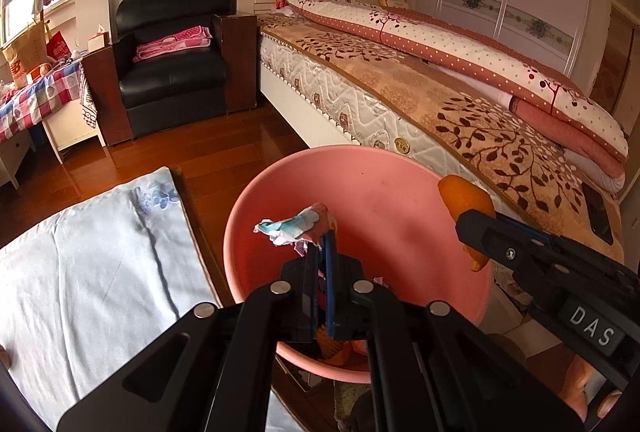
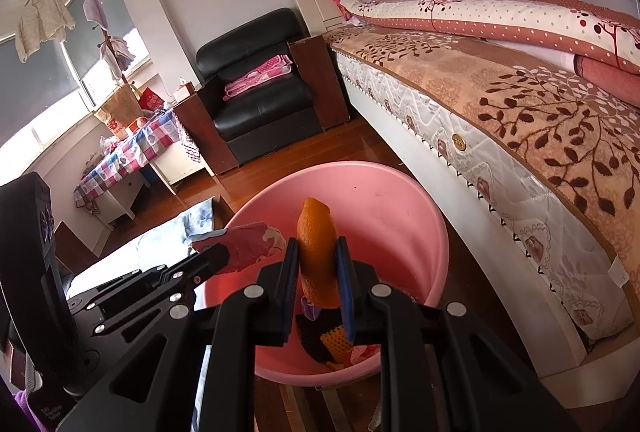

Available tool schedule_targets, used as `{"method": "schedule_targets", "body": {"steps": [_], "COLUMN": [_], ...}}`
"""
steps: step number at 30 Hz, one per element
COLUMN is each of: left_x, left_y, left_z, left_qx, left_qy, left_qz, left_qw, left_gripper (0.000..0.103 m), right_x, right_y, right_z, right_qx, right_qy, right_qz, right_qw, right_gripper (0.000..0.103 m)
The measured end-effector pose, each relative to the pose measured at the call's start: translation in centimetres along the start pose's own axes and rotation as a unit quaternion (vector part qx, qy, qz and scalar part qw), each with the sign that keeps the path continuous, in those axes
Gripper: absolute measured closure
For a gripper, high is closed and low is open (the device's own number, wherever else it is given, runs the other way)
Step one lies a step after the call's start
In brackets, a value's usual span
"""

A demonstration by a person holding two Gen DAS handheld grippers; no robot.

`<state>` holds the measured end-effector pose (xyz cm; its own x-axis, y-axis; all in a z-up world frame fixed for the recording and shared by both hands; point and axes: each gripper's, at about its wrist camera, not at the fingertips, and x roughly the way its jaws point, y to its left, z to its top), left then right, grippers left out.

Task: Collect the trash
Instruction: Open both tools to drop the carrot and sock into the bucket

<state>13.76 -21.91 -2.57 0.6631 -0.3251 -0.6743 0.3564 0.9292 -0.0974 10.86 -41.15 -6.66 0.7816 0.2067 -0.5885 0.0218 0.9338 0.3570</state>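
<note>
Both loads hung over the pink basin (image 1: pixel 400 168): the left gripper (image 1: pixel 320 244) pinched a crumpled wrapper (image 1: pixel 294 226), the right gripper (image 2: pixel 318 252) clamped an orange peel (image 2: pixel 316 232). The peel sat near the rim — released there, it risked dropping outside.

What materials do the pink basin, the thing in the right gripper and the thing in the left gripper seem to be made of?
Pink basin: probably plastic, smooth with a soft sheen and a few dark scuffs.
Piece in the right gripper: looks like orange peel, dimpled, matte and curled.
Piece in the left gripper: a crumpled wrapper, printed paper or thin film; its sharp creases fit either.
</note>
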Motion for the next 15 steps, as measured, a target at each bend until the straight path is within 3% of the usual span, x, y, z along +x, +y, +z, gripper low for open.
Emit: {"method": "schedule_targets", "body": {"steps": [15], "left_x": [0.88], "left_y": [-0.57], "left_z": [0.07], "left_qx": [0.004], "left_qy": [0.006], "left_qz": [0.001], "left_qw": [1.0000], "left_gripper": [0.100], "right_x": [1.04], "right_y": [-0.56], "right_z": [0.05], "right_qx": [0.008], "right_qy": [0.008], "right_qz": [-0.002], "right_qw": [1.000], "right_gripper": [0.085]}}
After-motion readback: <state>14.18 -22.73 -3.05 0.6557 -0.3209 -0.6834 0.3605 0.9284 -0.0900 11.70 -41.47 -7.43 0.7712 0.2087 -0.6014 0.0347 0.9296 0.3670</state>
